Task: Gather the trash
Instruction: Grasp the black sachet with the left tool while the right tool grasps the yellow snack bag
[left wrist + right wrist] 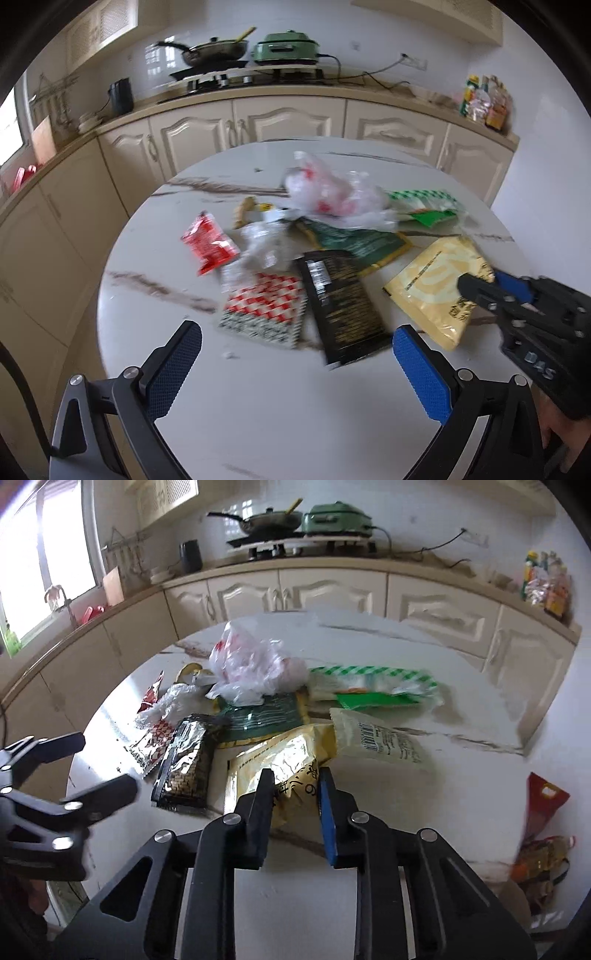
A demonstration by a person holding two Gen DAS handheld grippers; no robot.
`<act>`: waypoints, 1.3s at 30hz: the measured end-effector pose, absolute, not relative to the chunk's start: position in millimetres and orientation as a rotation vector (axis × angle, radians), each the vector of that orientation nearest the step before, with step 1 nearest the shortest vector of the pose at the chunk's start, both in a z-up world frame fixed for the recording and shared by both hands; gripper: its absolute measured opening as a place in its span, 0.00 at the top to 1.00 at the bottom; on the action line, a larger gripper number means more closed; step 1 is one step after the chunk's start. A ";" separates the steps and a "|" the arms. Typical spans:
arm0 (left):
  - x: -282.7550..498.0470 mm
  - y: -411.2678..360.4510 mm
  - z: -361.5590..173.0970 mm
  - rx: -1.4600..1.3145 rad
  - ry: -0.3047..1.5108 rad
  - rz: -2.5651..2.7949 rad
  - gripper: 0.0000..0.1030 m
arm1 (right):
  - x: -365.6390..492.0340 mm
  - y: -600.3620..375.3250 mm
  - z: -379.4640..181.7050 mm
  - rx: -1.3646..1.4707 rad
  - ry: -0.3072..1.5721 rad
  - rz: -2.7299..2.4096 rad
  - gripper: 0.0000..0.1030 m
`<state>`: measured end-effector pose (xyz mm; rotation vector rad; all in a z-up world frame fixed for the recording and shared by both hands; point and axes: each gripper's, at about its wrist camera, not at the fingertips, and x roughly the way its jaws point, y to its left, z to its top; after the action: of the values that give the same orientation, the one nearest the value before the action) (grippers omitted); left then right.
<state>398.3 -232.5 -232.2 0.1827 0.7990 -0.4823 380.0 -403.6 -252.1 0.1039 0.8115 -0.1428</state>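
Little of the collecting looked done: nearly all the trash lay spread over the round table (258,406). The right gripper (295,786) had its jaws closed onto the near edge of the yellow packet (284,753), seemingly the first piece taken. The left gripper (295,354) hovered with jaws wide apart and empty, just short of the black packet (340,306) and checkered wrapper (266,310). The red sachet (208,242), green pouch (354,243) and crumpled plastic bag (332,192) lay untouched behind.

Wrappers (332,295) heaped mid-table (258,406), plastic bag (332,192) behind them, counter (295,92) beyond, stove (221,72) on it.
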 end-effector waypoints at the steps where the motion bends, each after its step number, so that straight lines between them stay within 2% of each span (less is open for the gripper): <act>1: 398.9 -239.9 -233.3 0.197 0.800 -0.483 0.01 | 373.9 -408.1 -248.0 0.111 0.790 -0.159 0.79; 6: 410.4 -270.7 -244.7 0.243 0.817 -0.443 0.05 | 361.0 -429.4 -248.0 0.136 0.791 -0.207 0.79; 11: 426.1 -287.5 -260.7 0.242 0.872 -0.445 0.30 | 354.1 -439.7 -251.4 0.149 0.792 -0.207 0.79; 13: 428.5 -293.1 -263.8 0.237 0.868 -0.454 0.32 | 351.4 -440.3 -252.8 0.157 0.784 -0.209 0.79; 15: 433.9 -295.6 -264.8 0.238 0.865 -0.455 0.38 | 352.0 -441.8 -253.0 0.157 0.786 -0.207 0.79; 17: 436.7 -295.6 -265.0 0.224 0.859 -0.478 0.57 | 352.3 -440.9 -252.5 0.156 0.784 -0.200 0.79; 19: 439.4 -293.9 -266.5 0.214 0.862 -0.500 0.58 | 353.2 -437.8 -252.1 0.150 0.780 -0.192 0.79; 22: 437.8 -293.9 -266.8 0.211 0.863 -0.545 0.79 | 354.8 -433.0 -253.2 0.148 0.782 -0.181 0.79; 23: 435.8 -295.6 -266.6 0.225 0.858 -0.550 0.81 | 355.9 -431.3 -253.4 0.150 0.784 -0.177 0.79; 28: 430.9 -284.5 -262.6 0.177 0.865 -0.594 0.89 | 355.0 -421.9 -246.8 0.146 0.767 -0.173 0.79; 39: 399.7 -212.4 -203.3 0.081 0.739 -0.670 0.90 | 351.9 -382.3 -206.9 0.088 0.691 -0.160 0.79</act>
<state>399.7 -212.4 -203.3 0.0807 0.7390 -0.6700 351.9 -382.3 -206.9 0.0880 0.6912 -0.1596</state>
